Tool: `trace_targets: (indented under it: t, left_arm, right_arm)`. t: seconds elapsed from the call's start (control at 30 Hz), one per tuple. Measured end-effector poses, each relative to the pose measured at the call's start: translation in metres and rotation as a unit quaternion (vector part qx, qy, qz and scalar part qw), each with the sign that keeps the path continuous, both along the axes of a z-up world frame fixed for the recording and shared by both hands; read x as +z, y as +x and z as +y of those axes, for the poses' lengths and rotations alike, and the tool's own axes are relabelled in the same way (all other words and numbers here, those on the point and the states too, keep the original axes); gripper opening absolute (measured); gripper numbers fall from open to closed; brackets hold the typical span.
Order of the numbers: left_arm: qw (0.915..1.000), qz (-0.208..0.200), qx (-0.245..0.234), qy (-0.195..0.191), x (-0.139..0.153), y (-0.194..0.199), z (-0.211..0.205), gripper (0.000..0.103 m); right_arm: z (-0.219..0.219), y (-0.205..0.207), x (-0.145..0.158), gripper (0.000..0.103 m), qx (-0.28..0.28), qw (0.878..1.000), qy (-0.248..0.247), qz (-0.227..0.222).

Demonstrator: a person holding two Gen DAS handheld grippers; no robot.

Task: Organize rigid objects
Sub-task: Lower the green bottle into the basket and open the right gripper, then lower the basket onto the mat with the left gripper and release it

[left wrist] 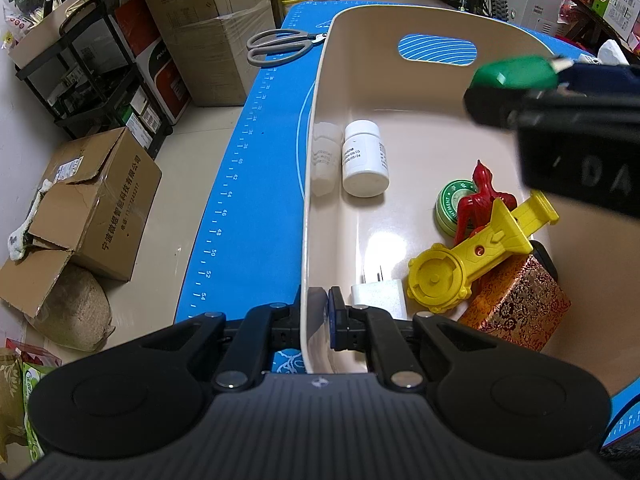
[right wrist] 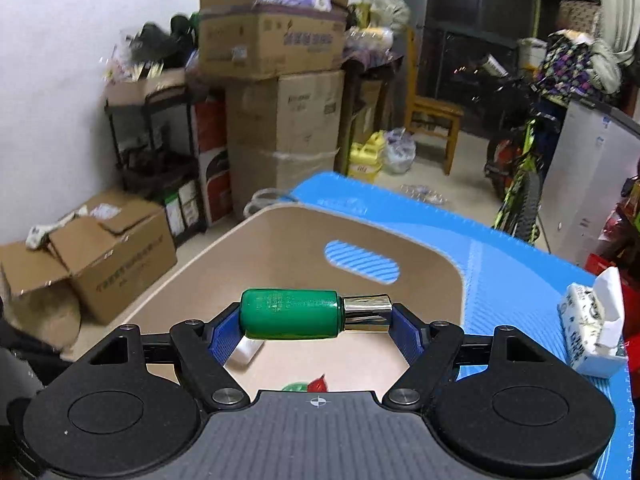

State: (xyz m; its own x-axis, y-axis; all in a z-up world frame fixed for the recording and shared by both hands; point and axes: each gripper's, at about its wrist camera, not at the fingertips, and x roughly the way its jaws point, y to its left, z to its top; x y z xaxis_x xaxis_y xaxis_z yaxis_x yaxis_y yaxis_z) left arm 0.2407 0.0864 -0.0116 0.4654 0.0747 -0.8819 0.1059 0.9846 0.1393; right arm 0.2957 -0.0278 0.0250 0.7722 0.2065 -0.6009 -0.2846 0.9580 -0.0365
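A beige basket [left wrist: 320, 92] [right wrist: 440, 256] stands on the blue mat [left wrist: 256, 184] [right wrist: 500, 256]. My left gripper [left wrist: 314, 320] is shut on the basket's near left wall. Inside lie a white bottle [left wrist: 365, 158], a green tin [left wrist: 450, 208], a red figure [left wrist: 478, 198], a yellow toy [left wrist: 472, 256], a white plug [left wrist: 380, 294] and a patterned box [left wrist: 520, 304]. My right gripper [right wrist: 316, 316] [left wrist: 560, 104] hangs over the basket, shut endwise on a green bottle with a silver cap [right wrist: 292, 314] [left wrist: 514, 72].
Grey scissors [left wrist: 276, 44] lie on the mat behind the basket. A tissue pack [right wrist: 592, 332] sits on the mat at the right. Cardboard boxes [left wrist: 92, 208], a black rack [left wrist: 92, 76], a chair [right wrist: 432, 120] and a bicycle [right wrist: 520, 184] stand around the table.
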Motion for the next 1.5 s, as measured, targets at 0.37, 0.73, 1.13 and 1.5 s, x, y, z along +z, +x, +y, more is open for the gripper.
trace_targets:
  t: [0.37,0.73,1.13,1.5]
  left_arm:
    - [1.0000,0.000,0.000,0.001,0.000,0.000,0.000,0.011]
    - [1.0000,0.001,0.004,-0.001,0.003,0.000,0.000,0.012]
    - [0.9998,-0.015,0.011,0.001,0.007,-0.004,0.002,0.015]
    - [0.9965,-0.079,0.027,0.000,0.029,-0.022,0.003,0.076]
  right_arm:
    - [0.018,0.006,-0.024,0.078,0.029,0.997,-0.039,0.065]
    - [0.024,0.009,-0.045,0.079,0.037,0.991,-0.063,0.111]
    - [0.003,-0.003,-0.025,0.094,0.008,0.996,-0.022,0.085]
    - [-0.025,-0.026,0.007,0.101,-0.044,0.998,0.034,0.042]
